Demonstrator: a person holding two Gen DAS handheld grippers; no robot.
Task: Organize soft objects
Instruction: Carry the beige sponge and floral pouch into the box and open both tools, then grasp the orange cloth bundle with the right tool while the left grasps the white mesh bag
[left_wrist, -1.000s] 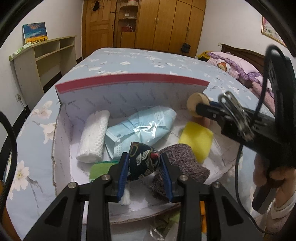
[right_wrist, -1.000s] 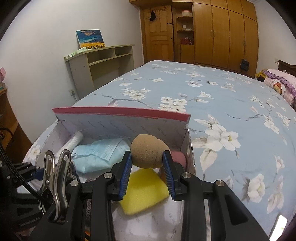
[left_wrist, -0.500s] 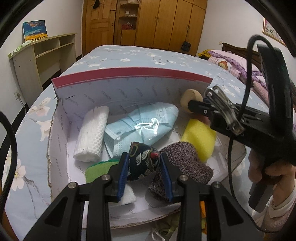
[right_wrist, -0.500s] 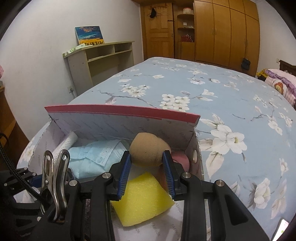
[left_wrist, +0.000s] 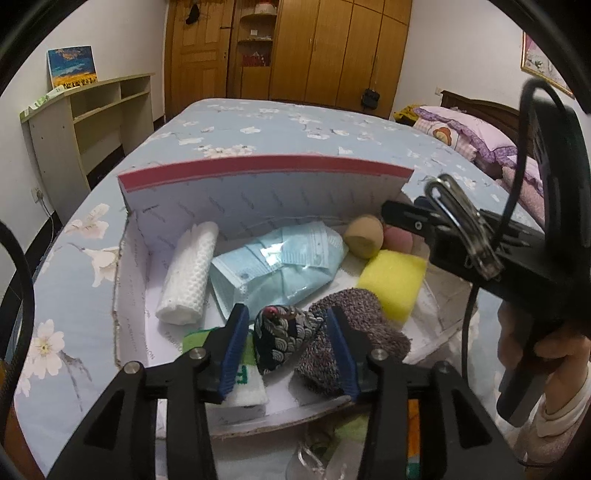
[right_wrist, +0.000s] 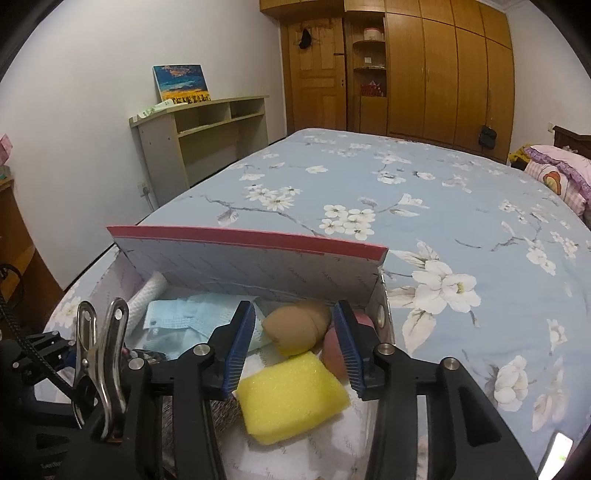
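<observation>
A white cardboard box (left_wrist: 258, 192) with a red-edged flap stands on the bed. In it lie a white mesh roll (left_wrist: 188, 273), a pack of blue masks (left_wrist: 277, 269), a tan makeup sponge (left_wrist: 364, 236), a pink sponge (left_wrist: 397, 238), a yellow sponge (left_wrist: 393, 282) and a grey knit piece (left_wrist: 354, 343). My left gripper (left_wrist: 286, 343) is open, its jaws apart on either side of a dark patterned pouch (left_wrist: 284, 339) that lies in the box. My right gripper (right_wrist: 293, 345) is open over the tan sponge (right_wrist: 297, 326), which lies in the box's far right corner beside the yellow sponge (right_wrist: 291, 397).
The box sits near the foot of a bed with a blue floral cover (right_wrist: 443, 192). A green and white cloth (left_wrist: 243, 376) lies under the left fingers. A shelf unit (right_wrist: 207, 136) stands at the left wall, wardrobes (right_wrist: 424, 70) behind, pillows (left_wrist: 480, 136) at the right.
My right gripper opened and let the tan sponge drop into the box's far right corner. My left gripper opened and the dark pouch now lies in the box.
</observation>
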